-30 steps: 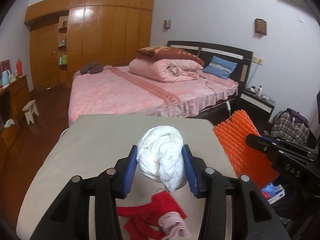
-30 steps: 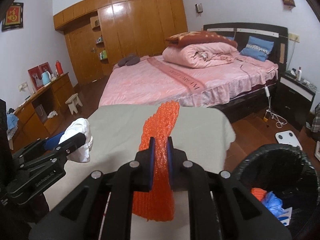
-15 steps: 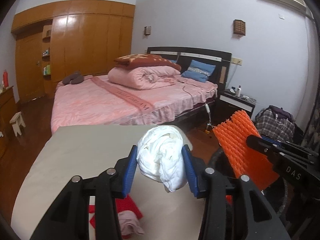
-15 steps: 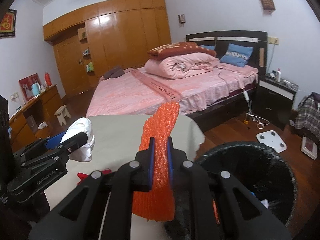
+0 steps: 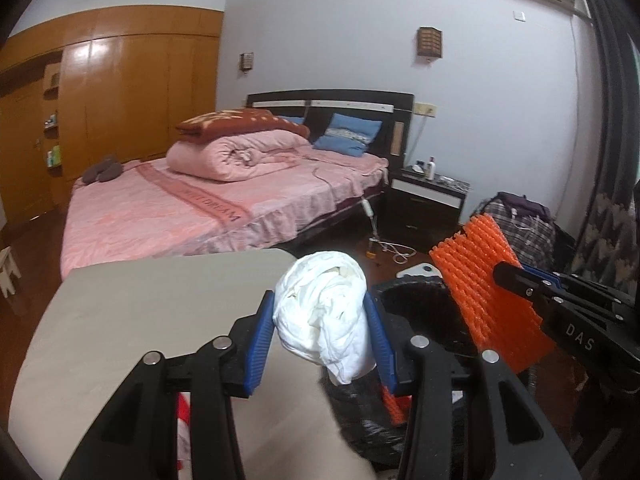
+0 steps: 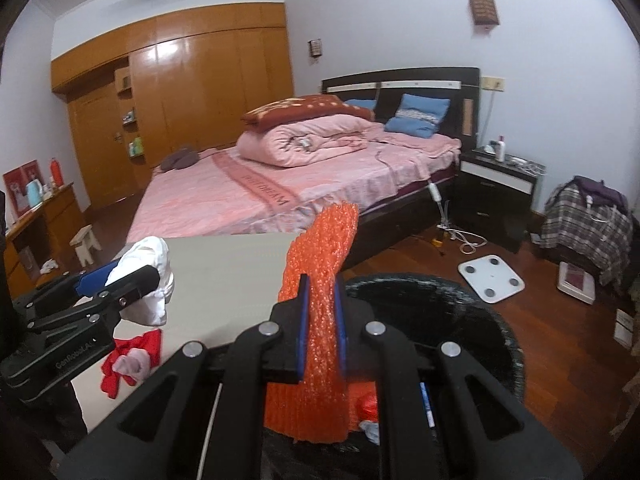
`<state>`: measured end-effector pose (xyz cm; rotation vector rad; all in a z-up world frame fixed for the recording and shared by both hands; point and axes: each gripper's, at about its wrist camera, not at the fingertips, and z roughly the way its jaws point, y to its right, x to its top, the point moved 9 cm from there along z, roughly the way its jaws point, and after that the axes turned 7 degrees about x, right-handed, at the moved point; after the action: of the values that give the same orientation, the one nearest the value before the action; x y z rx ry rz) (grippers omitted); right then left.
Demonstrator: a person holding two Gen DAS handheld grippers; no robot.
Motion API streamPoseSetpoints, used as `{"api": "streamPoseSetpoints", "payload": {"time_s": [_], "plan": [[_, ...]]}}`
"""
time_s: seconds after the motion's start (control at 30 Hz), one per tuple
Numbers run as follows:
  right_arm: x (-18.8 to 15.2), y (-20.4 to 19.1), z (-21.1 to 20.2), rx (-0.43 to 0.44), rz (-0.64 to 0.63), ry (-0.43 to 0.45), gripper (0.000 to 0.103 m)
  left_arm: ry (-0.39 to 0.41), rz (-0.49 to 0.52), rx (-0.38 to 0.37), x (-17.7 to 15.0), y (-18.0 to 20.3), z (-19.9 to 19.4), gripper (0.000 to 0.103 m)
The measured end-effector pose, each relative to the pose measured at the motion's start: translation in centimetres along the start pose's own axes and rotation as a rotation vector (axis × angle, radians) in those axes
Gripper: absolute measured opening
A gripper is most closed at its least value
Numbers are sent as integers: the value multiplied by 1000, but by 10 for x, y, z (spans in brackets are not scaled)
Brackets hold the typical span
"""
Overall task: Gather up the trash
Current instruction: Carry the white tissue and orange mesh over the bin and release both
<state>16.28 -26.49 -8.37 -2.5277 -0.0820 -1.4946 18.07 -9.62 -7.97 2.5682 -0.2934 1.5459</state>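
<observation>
Both tongs have swung rightward from the beige cloth-covered table (image 5: 140, 312) toward the black round trash bin (image 6: 460, 312). The left tongs (image 5: 320, 336) remain clamped on the crumpled white tissue wad (image 5: 324, 316) at the bin's edge. The right tongs (image 6: 320, 320) remain closed on the orange ridged foam sheet (image 6: 320, 280), now above the bin opening.

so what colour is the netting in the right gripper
Bright orange foam netting, clearest in the right wrist view.
</observation>
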Motion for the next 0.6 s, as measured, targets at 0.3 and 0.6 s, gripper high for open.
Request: {"api": "streamPoseSetpoints", "payload": {"time_s": [0.3, 0.6], "plan": [[-15, 45, -11, -82, 30, -1, 11, 0, 61, -66, 0, 47, 19, 45], [-36, 82, -6, -143, 66, -36, 11, -8, 99, -130, -3, 89, 41, 45]]}}
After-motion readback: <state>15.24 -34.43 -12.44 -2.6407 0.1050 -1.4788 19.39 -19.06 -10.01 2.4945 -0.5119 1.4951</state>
